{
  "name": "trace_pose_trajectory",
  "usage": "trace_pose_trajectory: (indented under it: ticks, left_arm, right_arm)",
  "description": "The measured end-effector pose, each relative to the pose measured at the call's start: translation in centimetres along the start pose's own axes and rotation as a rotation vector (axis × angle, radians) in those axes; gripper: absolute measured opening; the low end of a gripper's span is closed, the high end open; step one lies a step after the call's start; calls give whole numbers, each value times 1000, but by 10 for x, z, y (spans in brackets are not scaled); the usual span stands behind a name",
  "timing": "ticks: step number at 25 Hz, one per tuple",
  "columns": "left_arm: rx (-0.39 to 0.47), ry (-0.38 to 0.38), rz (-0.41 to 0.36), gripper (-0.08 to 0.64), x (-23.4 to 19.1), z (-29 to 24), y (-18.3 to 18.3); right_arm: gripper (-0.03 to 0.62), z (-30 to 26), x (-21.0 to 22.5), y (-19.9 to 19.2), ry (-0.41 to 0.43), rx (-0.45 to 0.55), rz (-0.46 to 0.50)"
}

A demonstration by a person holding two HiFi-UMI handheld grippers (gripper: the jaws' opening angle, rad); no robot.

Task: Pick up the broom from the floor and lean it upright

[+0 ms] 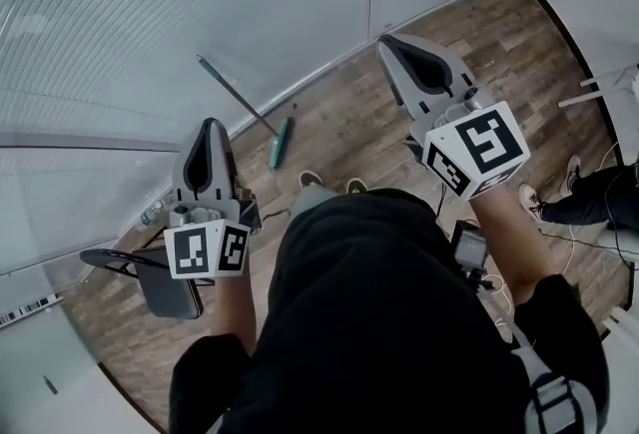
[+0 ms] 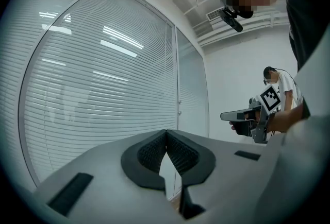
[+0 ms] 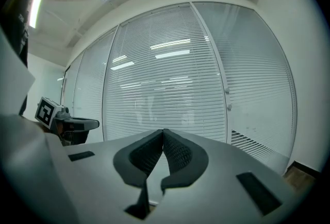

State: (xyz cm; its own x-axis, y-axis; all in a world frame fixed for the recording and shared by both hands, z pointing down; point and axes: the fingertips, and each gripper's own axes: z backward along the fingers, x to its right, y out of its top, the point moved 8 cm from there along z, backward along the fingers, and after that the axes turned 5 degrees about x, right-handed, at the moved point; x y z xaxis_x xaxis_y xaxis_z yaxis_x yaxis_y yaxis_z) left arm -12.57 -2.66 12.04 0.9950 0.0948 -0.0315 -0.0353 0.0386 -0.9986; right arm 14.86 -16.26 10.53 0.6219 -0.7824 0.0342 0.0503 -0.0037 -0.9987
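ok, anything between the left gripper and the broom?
Nothing. In the head view, only bare wood floor shows between the shut left gripper and the broom.

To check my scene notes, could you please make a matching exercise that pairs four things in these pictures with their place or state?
Things:
1. broom
2. black chair
3. right tool
4. second person's leg

Places or states:
A. shut, with nothing between the jaws
B. at the right edge of the head view
C. head on the floor, handle leaning on the glass wall
D. on the floor at the lower left of the head view

Pairs: 1-C, 2-D, 3-A, 4-B
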Motion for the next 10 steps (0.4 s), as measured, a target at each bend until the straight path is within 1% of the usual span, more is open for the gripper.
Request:
trace_pose_trajectory:
  ticks: [6, 10]
  left_arm:
    - [7, -4, 22, 20, 7, -2, 3]
    - [8, -10, 6, 20, 7, -2, 5]
  right_arm:
    - [18, -1, 3, 2, 11, 2, 5]
    - [18, -5, 0, 4, 18, 5, 31]
